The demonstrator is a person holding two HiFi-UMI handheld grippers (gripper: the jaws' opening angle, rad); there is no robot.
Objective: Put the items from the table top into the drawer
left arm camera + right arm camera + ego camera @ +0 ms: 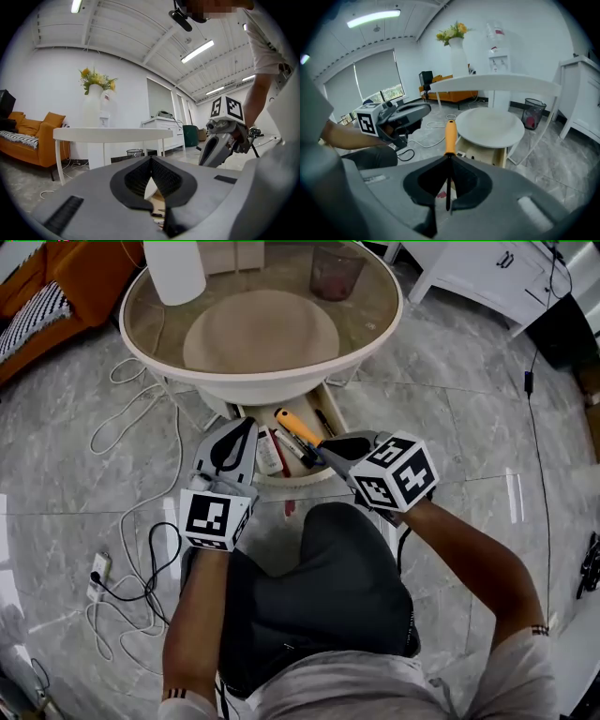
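Note:
Under the round white table the drawer stands pulled out, with a white and red tube and other small items inside. My right gripper is shut on the black shaft of an orange-handled tool, just above the drawer's right side. In the right gripper view the orange handle sticks out past the shut right gripper. My left gripper hangs over the drawer's left edge. In its own view the left gripper is shut, with nothing seen between the jaws.
A tall white vase stands on the glass top. A reddish bin sits on the floor beyond the table. White cables and a power strip lie at the left. A white cabinet and an orange sofa flank the table.

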